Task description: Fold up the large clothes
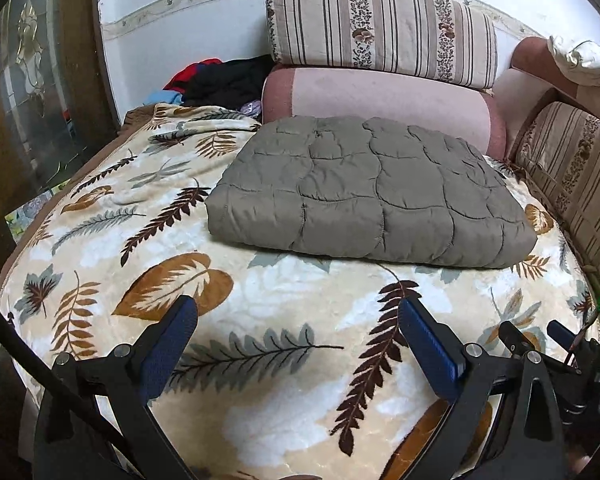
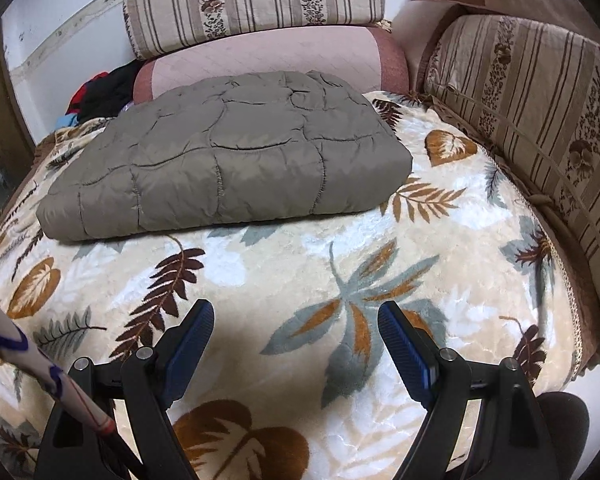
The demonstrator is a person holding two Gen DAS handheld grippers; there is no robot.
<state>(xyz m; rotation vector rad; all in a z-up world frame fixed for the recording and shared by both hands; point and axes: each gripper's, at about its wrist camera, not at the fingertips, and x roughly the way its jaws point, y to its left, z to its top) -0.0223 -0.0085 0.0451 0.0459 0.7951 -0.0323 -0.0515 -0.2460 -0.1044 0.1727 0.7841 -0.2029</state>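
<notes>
Already folded into a thick rectangle, the olive quilted jacket lies toward the bed's far edge, against the pink bolster. Left gripper and right gripper hover near the front edge, fingers spread wide, holding nothing.

So the count: one folded quilted jacket, one leaf-print blanket, three striped cushions, two at 12 o'clock and 3 o'clock, one pink bolster, one pile of clothes at 10.
</notes>
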